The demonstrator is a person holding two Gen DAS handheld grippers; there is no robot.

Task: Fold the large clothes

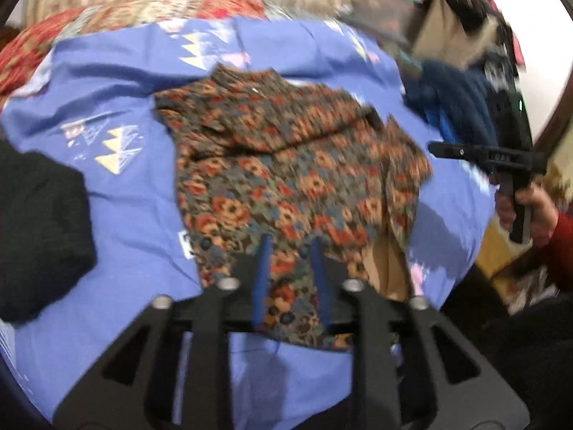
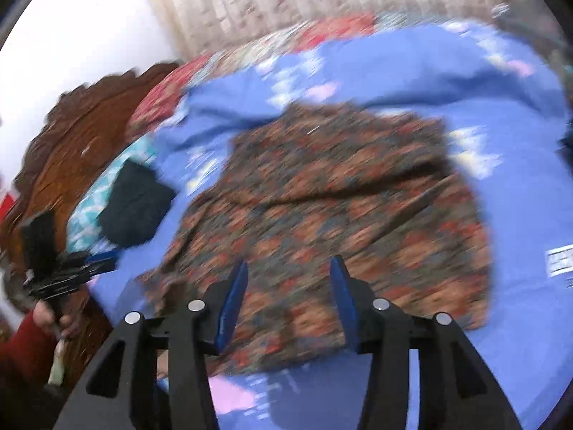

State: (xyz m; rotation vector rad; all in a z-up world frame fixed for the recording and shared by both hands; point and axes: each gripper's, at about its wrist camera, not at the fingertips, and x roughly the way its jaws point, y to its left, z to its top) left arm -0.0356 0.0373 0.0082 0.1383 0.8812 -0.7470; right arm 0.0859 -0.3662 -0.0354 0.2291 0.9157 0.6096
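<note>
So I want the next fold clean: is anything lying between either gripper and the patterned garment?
Nothing visible: the patterned garment lies bare on the blue sheet, directly under the left gripper and right gripper.

The patterned garment [image 1: 286, 179] lies spread on the bed sheet [image 1: 125, 215] just ahead of and beneath the left hand-held gripper [image 1: 290, 247], with a dark folded cloth [image 1: 39, 229] to its left and the right hand-held gripper [image 1: 435, 148] far to its right.

Floral garment [image 1: 286, 179] spread mid-frame on blue bedsheet [image 1: 118, 215]; left gripper [image 1: 290, 247] jaws parted above hem; black cloth [image 1: 39, 229] left edge.
</note>
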